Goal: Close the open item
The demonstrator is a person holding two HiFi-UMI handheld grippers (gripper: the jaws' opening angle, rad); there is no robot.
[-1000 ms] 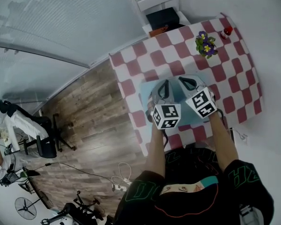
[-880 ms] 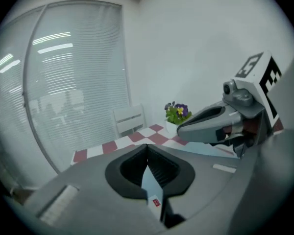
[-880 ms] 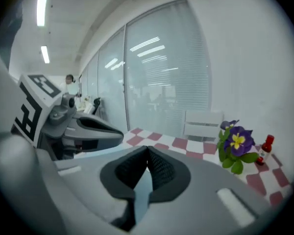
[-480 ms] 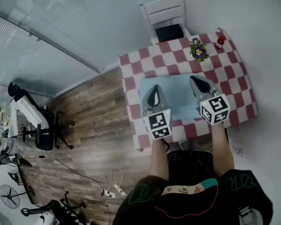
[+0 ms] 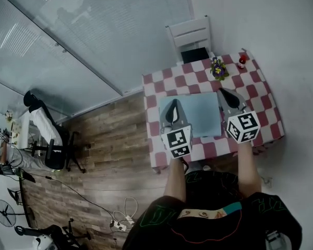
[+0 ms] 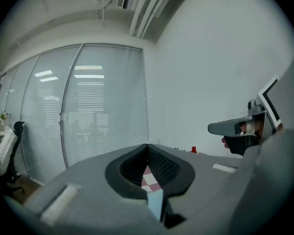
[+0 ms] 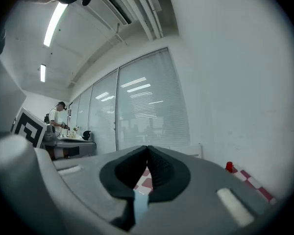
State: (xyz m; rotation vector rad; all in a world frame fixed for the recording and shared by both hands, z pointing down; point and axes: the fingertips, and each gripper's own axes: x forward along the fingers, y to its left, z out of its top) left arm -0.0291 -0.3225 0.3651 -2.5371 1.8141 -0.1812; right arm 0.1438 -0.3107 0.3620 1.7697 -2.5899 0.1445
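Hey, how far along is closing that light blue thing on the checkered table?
Done, apparently: the light blue item lies flat on the checkered table, no raised lid showing. In hand: nothing; left claw and right claw are shut, empty, at its sides. Left: probably nothing, though detail is too small.

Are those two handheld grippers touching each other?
Apart. The head view shows the left gripper and right gripper well separated, with the blue surface visible between them.

Head view overhead; gripper views level, apparently sharing checkered table (image 5: 258,83).
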